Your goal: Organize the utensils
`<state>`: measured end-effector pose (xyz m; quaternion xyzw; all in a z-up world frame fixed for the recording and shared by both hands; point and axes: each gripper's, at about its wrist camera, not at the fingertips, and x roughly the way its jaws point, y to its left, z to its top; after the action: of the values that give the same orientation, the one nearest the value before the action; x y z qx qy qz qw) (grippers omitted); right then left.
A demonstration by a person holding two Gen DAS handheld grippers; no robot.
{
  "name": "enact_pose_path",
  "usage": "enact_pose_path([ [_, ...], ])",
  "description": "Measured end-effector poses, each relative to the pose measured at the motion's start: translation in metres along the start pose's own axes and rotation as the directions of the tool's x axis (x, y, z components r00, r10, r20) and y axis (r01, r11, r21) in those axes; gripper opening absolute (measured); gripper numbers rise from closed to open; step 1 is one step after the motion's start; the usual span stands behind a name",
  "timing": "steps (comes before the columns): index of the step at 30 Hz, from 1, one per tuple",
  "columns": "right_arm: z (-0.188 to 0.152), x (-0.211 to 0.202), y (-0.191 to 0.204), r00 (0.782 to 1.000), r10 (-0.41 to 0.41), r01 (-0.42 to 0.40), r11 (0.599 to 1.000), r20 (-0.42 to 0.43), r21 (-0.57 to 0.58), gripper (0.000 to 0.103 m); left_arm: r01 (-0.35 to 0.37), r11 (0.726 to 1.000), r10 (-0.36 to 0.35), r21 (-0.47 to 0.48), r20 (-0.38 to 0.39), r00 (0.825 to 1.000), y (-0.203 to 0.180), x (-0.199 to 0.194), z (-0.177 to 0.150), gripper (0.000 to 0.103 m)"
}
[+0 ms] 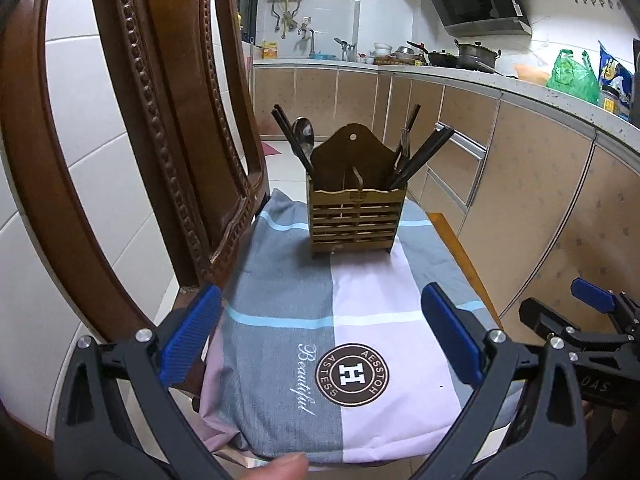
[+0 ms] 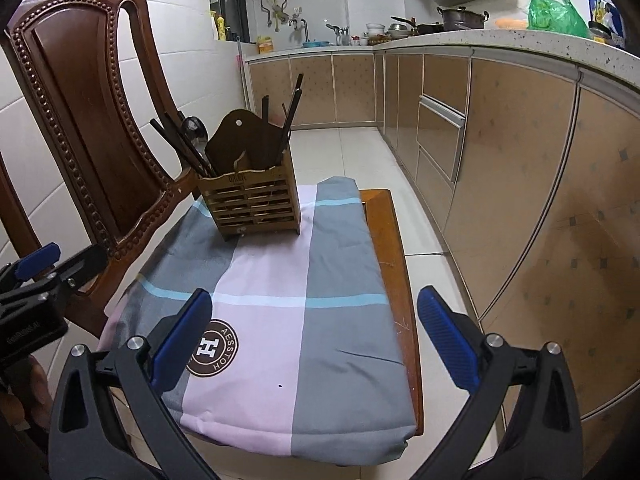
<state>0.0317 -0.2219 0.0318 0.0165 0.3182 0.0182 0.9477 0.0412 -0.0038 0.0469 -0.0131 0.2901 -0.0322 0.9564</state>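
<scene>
Left wrist: caddy [image 1: 356,216] beyond fingers [image 1: 191,336].

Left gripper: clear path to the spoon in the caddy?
Probably yes. The left gripper is open and empty, only bare cloth lies ahead, and the spoon sticks up in the wooden caddy.

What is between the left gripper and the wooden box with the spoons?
Only bare cloth. In the left wrist view, nothing lies on it between the open left gripper and the box.
</scene>
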Motion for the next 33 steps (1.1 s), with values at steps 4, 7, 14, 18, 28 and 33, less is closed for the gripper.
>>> enact_pose_path([
  [4, 0.0, 0.001, 0.001, 1.0, -0.003, 0.003, 1.0, 0.001, -0.001, 0.1, -0.002, 1.0, 0.002, -0.017, -0.006, 1.0, 0.005, 0.002, 0.0, 0.099],
  [7, -0.001, 0.002, 0.002, 1.0, -0.005, 0.005, 1.0, 0.002, 0.003, 0.1, -0.001, 1.0, 0.0, -0.022, -0.01, 1.0, 0.005, 0.003, -0.001, 0.099],
  [14, -0.001, 0.002, -0.001, 1.0, -0.01, 0.01, 1.0, 0.002, 0.004, 0.1, -0.004, 1.0, 0.003, -0.015, -0.012, 1.0, 0.002, 0.005, -0.001, 0.099],
  [18, 0.0, -0.001, -0.004, 1.0, -0.014, 0.014, 1.0, 0.011, 0.011, 0.1, -0.002, 1.0, 0.002, -0.018, -0.013, 1.0, 0.002, 0.005, -0.001, 0.099],
  [28, 0.0, 0.0, -0.007, 1.0, -0.015, 0.015, 1.0, 0.013, 0.016, 0.1, -0.009, 1.0, 0.008, -0.022, -0.022, 1.0, 0.003, 0.008, -0.001, 0.099],
  [33, 0.0, 0.0, -0.007, 1.0, -0.015, 0.015, 1.0, 0.013, 0.018, 0.1, -0.011, 1.0, 0.011, -0.017, -0.028, 1.0, 0.003, 0.01, -0.002, 0.099],
])
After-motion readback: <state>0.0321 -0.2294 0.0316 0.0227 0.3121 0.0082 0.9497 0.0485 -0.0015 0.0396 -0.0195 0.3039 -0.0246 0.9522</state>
